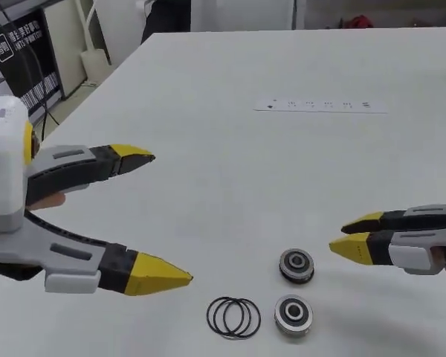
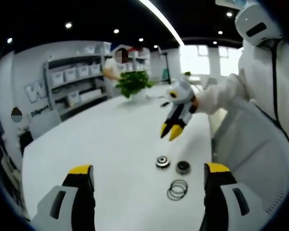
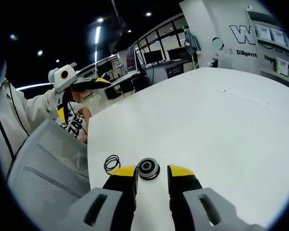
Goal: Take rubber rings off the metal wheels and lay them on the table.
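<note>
Counter [image 1: 282, 163]: white and flat; carries all the task items near its front edge.
Rubber rings [image 1: 233, 317]: a small overlapping cluster of thin black loops, about three, lying flat on the counter just left of the near wheel. They also show in the left gripper view [image 2: 177, 189] and the right gripper view [image 3: 111, 162].
Far wheel [image 1: 296, 265]: metal, lying flat just ahead of the right claw's tips, not touched. Its outer band looks dark, so a ring may be left on it, but it is too small to be sure.
Near wheel [image 1: 293, 314]: metal, lying flat just beside the far wheel and next to the loose rings. Its rim looks paler, so it is probably stripped.
Left claw [image 1: 152, 216]: jaws spread wide, holding nothing, hovering well left of the wheels.
Right claw [image 1: 349, 234]: jaws drawn close with a narrow gap, holding nothing, aimed at the far wheel [image 3: 148, 168].
Progress: judged well along, since several rings are already laid down.
Remaining: judged to be any ring left on the far wheel.
</note>
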Motion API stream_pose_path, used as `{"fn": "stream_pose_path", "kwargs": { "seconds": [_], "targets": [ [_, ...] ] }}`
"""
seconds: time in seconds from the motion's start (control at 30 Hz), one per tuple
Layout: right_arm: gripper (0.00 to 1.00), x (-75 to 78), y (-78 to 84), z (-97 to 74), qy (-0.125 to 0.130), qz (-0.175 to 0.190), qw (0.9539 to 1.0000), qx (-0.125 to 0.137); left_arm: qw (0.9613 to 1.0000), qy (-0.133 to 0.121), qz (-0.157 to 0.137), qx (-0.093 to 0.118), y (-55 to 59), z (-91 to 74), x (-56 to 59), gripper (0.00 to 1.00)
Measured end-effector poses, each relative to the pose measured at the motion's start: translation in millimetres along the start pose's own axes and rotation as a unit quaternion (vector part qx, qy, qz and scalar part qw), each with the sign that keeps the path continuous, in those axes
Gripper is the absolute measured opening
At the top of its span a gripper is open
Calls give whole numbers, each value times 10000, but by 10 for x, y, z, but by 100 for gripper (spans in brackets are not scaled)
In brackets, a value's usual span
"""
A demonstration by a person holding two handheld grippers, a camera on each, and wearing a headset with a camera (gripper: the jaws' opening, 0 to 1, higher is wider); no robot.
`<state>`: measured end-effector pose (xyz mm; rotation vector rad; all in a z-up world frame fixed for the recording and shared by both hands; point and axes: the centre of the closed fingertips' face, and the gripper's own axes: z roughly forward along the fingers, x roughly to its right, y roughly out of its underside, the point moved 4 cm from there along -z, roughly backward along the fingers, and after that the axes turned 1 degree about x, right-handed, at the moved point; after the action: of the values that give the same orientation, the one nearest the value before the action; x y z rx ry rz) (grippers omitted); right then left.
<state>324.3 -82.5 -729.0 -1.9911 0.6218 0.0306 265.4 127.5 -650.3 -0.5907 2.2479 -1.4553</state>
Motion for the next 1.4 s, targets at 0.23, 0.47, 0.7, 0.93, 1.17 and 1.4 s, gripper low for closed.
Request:
{"fn": "stream_pose_path", "kwargs": {
  "seconds": [0.23, 0.47, 0.7, 0.93, 1.17, 1.4],
  "targets": [
    [22, -24, 88, 30, -33, 3, 10000, -69, 9998, 186, 107, 7, -47, 142, -26, 95],
    [22, -33, 146, 58, -54, -6, 9999, -135, 9992, 355, 185, 71, -103, 330, -41, 94],
    [22, -30, 192, 71, -66, 32, 9999, -150, 9986, 459, 221, 159, -166, 489, -26, 92],
    [22, -44, 249, 101, -104, 62, 9997, -192, 9978, 562, 286, 192, -178, 655, -24, 88],
    [22, -54, 289, 127, -144, 48, 9996, -239, 9963, 743, 365, 208, -172, 839, 56, 82],
    [21, -72, 313, 163, -212, 102, 9994, -256, 9943, 932, 445, 270, -189, 1008, 141, 76]
  ]
}}
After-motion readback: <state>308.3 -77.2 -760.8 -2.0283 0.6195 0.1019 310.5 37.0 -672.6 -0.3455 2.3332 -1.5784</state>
